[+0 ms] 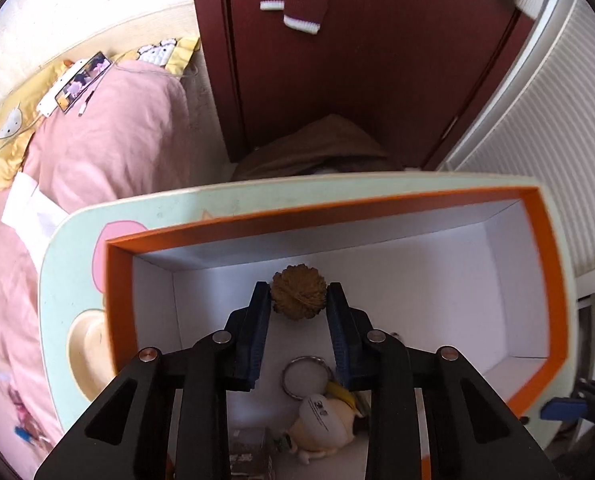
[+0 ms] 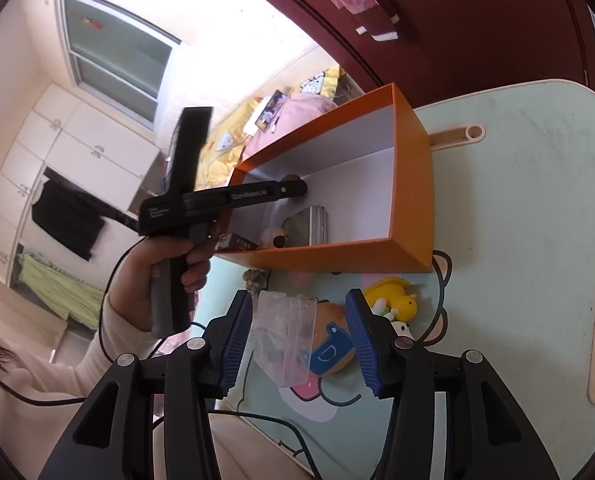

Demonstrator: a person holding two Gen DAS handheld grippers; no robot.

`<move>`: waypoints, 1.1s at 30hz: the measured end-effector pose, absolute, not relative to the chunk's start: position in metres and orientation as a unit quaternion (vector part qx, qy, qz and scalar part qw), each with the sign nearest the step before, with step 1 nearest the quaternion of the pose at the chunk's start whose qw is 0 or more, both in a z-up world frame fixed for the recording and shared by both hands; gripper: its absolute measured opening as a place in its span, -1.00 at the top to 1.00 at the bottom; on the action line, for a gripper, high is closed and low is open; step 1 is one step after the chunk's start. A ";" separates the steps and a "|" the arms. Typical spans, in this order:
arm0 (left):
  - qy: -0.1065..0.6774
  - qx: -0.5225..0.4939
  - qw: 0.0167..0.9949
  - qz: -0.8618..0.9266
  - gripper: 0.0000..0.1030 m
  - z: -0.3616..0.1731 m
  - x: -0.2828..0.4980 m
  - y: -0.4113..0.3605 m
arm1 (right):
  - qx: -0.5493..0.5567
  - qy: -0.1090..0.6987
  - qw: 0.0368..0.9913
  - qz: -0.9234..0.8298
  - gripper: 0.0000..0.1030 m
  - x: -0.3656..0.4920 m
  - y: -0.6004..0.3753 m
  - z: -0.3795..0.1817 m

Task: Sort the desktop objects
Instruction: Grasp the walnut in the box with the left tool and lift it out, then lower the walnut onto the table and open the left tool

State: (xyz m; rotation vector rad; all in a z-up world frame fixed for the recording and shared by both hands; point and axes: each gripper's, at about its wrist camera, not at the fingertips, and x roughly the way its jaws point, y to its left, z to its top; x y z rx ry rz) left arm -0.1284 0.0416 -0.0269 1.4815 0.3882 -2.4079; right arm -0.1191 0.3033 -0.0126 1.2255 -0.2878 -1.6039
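Nearest the left lens: left gripper (image 1: 299,300), blue pads pressed against both sides of a walnut (image 1: 297,289), jaws narrow, seemingly clamped on it. Points steeply down into the orange box (image 1: 537,280), toward its far end. Walnut either resting on the white floor or held just above it; impossible to tell which.

Already in the box, at the near end: a plush keyring figure (image 1: 321,424) with its metal ring (image 1: 303,372), a small dark packet (image 1: 249,456), and, from the right wrist view, a silvery flat item (image 2: 311,224) leaning beside the figure.

Right gripper (image 2: 299,300): jaws standing apart, gripping nothing. Hovers over the table (image 2: 517,184), near the box's long side. Below and between its fingers, lying on the table: a clear plastic case (image 2: 287,340), not pinched by either pad.

Still outside the box, on the table: that case, a round plush with a blue patch (image 2: 333,344) touching it, a yellow duck toy (image 2: 393,300) just beside the right finger, a tiny white figure (image 2: 401,328) next to the duck, and a small brownish cluster (image 2: 253,276) against the box wall, too small to identify.

Judged roughly half done: several things boxed, the walnut apparently on its way in, about five left to collect. Next likely pick for the free gripper: the case.
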 end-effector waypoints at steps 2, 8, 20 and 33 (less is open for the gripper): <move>0.141 0.493 0.137 -0.848 0.42 -0.010 -0.118 0.041 | 0.511 -0.119 0.526 -0.670 0.06 -0.121 0.303 -0.011; 0.152 0.448 0.119 -0.873 0.41 0.045 -0.066 0.042 | 0.508 -0.108 0.532 -0.669 0.06 -0.121 0.298 -0.006; 0.132 0.480 0.131 -0.857 0.41 -0.011 0.039 0.035 | 0.509 -0.072 0.525 -0.679 0.06 -0.114 0.269 0.014; 0.149 0.487 0.143 -0.848 0.41 -0.050 0.051 0.031 | 0.584 0.140 0.438 -0.669 0.06 -0.155 0.141 0.007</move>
